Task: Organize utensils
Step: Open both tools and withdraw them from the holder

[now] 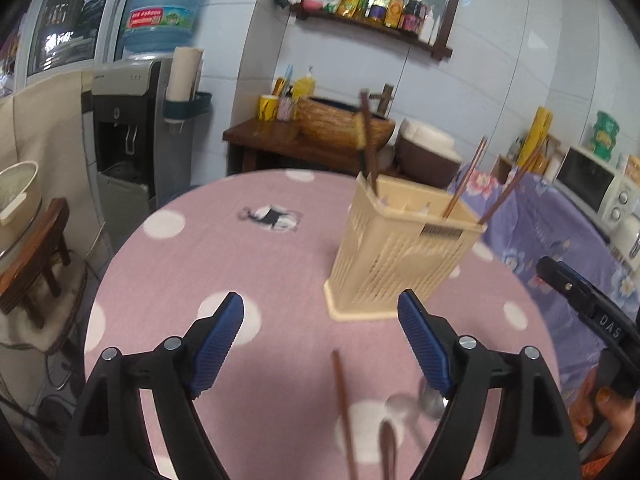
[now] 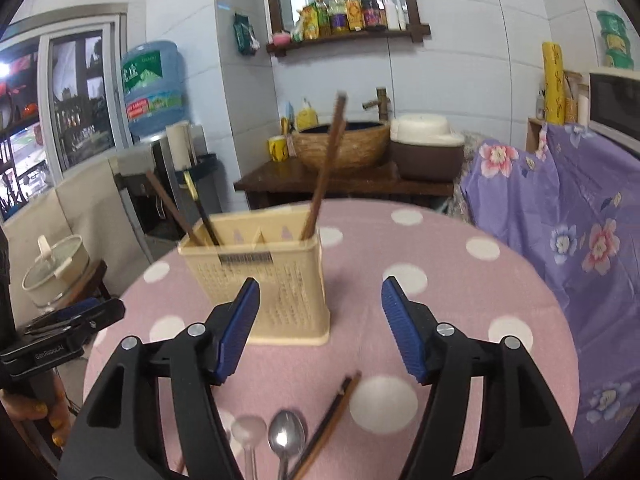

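Note:
A cream slatted utensil holder (image 1: 396,256) stands on the round pink dotted table (image 1: 224,264), with brown chopsticks (image 1: 466,184) and a dark gold-banded utensil (image 1: 365,136) standing in it. It also shows in the right wrist view (image 2: 272,280), with chopsticks (image 2: 326,168) inside. Loose on the table near me lie a pair of chopsticks (image 2: 328,424), a metal spoon (image 2: 286,438) and a clear spoon (image 2: 249,434). My left gripper (image 1: 320,340) is open and empty above the table. My right gripper (image 2: 320,328) is open and empty before the holder.
A table draped in purple flowered cloth (image 2: 572,216) stands at the right with a microwave (image 1: 592,188). Behind the table is a wooden stand with a woven basin (image 2: 340,144). A water dispenser (image 1: 128,136) and a stool with a pot (image 2: 56,268) are at the left.

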